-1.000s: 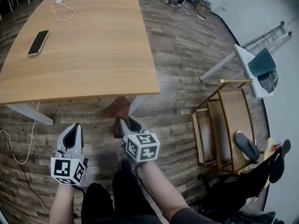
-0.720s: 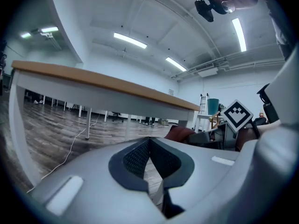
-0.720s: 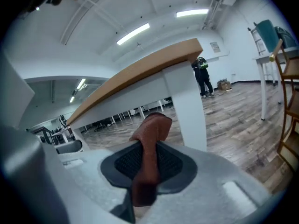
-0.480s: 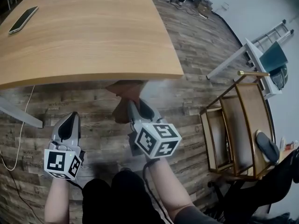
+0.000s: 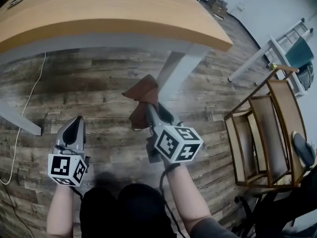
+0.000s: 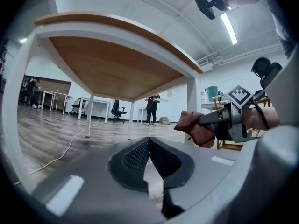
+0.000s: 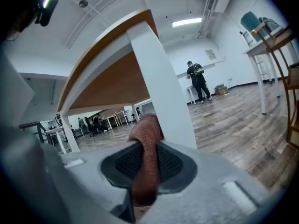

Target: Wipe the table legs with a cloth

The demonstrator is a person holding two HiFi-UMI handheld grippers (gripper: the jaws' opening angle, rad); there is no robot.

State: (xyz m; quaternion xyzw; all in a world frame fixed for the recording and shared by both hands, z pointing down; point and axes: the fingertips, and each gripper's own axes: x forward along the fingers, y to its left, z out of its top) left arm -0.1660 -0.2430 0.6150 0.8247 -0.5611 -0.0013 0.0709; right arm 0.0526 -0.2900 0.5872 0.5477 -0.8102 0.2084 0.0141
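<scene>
My right gripper (image 5: 151,112) is shut on a brown cloth (image 5: 142,93), which bunches out past its jaws (image 7: 145,139). The cloth sits close to the white table leg (image 5: 176,73), at its left side; whether it touches the leg I cannot tell. That leg (image 7: 163,92) rises right behind the cloth in the right gripper view. My left gripper (image 5: 72,133) hangs lower left over the floor, jaws closed on nothing (image 6: 149,146). From the left gripper view the cloth (image 6: 196,127) and the right gripper (image 6: 219,120) show beside the leg (image 6: 191,101).
The wooden tabletop (image 5: 99,9) overhangs the leg. Another white leg (image 5: 20,120) lies at the left with a white cable (image 5: 22,133) on the plank floor. A gold-framed shelf unit (image 5: 262,128) stands to the right. People stand far off (image 7: 198,80).
The view has dropped lower, so the table's underside and white leg now show. My right gripper with the cloth has moved forward toward that leg. The left gripper has stayed roughly in place.
</scene>
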